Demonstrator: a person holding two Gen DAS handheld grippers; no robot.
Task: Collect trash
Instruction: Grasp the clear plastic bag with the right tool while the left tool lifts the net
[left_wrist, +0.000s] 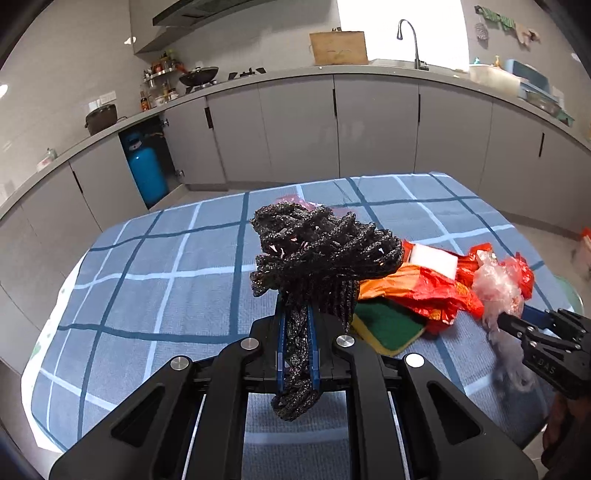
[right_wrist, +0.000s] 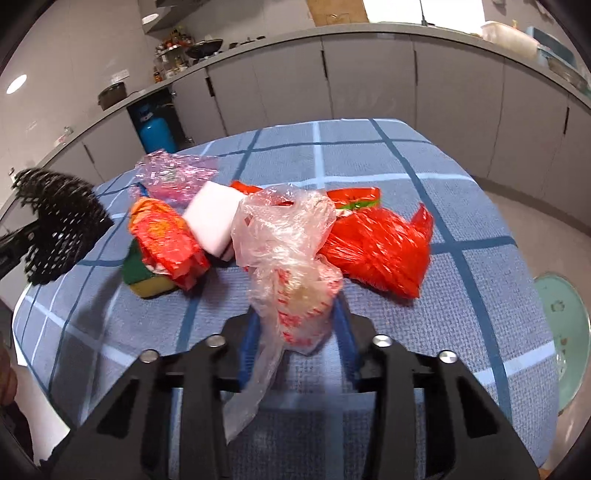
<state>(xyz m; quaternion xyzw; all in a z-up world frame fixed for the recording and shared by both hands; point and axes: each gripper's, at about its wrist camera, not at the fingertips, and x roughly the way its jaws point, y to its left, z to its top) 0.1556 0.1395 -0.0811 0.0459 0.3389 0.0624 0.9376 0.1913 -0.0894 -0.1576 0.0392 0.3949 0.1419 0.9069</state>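
Note:
My left gripper (left_wrist: 297, 314) is shut on a tangle of black mesh netting (left_wrist: 317, 251), held up above the blue checked tablecloth (left_wrist: 177, 258); the same netting (right_wrist: 59, 225) shows at the left edge of the right wrist view. My right gripper (right_wrist: 297, 317) is shut on a crumpled clear plastic bag (right_wrist: 284, 236) with red print, its tail hanging below the fingers. Behind it on the cloth lie a red plastic bag (right_wrist: 376, 251), an orange-red wrapper (right_wrist: 162, 236), a white foam block (right_wrist: 212, 218), a green-and-yellow sponge (right_wrist: 147, 284) and pink crinkled plastic (right_wrist: 173, 173).
A pale green round bin (right_wrist: 561, 339) stands on the floor past the table's right edge. Grey kitchen cabinets (left_wrist: 369, 129) curve around behind the table, with a blue gas cylinder (left_wrist: 146, 173) in an open bay at the left.

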